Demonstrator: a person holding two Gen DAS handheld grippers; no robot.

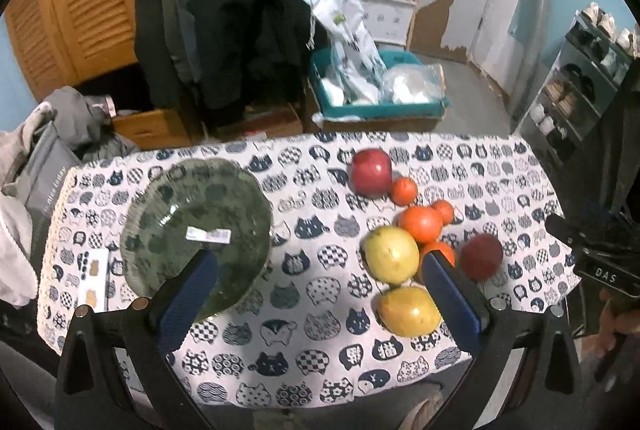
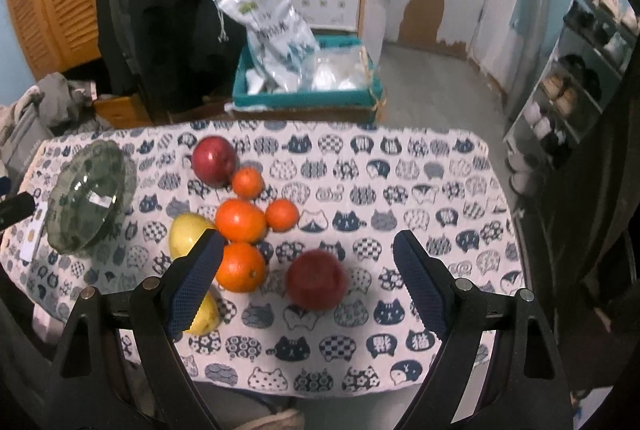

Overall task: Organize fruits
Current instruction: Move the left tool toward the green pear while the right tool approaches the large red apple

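Cat-print tablecloth (image 2: pixel 400 170), green glass bowl (image 1: pixel 196 226), red apple (image 2: pixel 318 280)

Louvered wooden doors (image 1: pixel 68 2), shoe rack (image 2: pixel 572 86)

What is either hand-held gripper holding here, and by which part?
Nothing. The left hand-held gripper and right hand-held gripper are both open above the table, with no fruit touched.
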